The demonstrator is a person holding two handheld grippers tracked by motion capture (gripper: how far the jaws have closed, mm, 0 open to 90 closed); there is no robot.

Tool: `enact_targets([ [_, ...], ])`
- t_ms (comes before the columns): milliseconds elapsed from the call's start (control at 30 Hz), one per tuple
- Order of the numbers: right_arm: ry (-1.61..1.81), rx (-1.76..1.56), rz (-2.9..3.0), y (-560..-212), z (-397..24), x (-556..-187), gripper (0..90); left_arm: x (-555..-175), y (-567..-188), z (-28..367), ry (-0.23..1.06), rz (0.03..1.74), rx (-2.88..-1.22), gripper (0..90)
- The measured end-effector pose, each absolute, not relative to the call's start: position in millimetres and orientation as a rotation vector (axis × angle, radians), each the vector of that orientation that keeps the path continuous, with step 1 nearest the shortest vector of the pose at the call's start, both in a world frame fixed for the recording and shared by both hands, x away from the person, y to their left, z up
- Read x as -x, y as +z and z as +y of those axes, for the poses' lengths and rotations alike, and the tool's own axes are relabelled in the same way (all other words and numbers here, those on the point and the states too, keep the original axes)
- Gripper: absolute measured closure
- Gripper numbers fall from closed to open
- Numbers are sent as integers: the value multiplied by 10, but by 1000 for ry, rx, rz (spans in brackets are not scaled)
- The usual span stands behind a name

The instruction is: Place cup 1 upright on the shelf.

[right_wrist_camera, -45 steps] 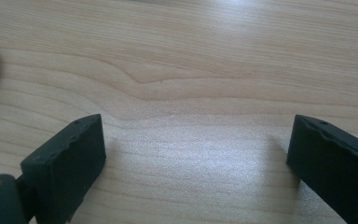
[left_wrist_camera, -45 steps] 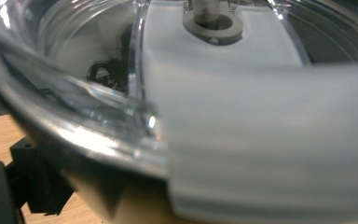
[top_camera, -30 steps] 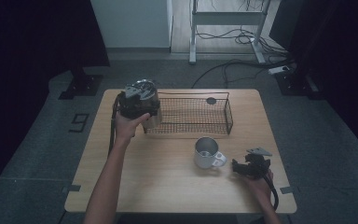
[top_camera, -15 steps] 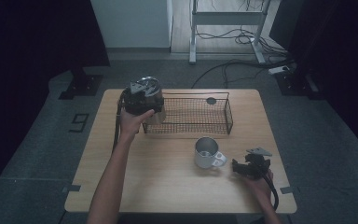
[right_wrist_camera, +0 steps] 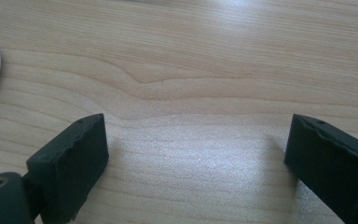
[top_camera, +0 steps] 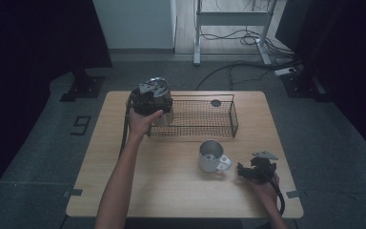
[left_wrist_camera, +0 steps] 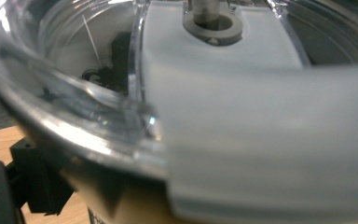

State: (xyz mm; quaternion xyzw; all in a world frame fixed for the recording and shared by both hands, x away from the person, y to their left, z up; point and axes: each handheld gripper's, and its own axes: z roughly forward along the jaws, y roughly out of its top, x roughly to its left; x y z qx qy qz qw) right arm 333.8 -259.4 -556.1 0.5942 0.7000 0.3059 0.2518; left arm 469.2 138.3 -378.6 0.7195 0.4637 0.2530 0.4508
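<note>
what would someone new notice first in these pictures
Most striking is the clear glass jar held up by the left claw at the left end of the wire basket, so close to that claw's camera that its rim and white lid piece spread across the left gripper view. Next comes the metal mug standing alone in front of the basket. The right claw rests open on the wooden table beside it.

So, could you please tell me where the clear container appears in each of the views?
High view: clear container upper left of centre, at the left tool, by the wire basket's left end.
Left gripper view: close up, across most of the frame.
Right gripper view: bare wood between the right tool's open jaws.
Shared landmark: the wooden table.
</note>
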Motion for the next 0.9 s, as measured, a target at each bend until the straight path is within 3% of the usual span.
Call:
enact_targets([
  [900,836,-1611,1907,-5560,-2593,-3336,64,-4988,-3898,1221,619,1144,-1802,39],
])
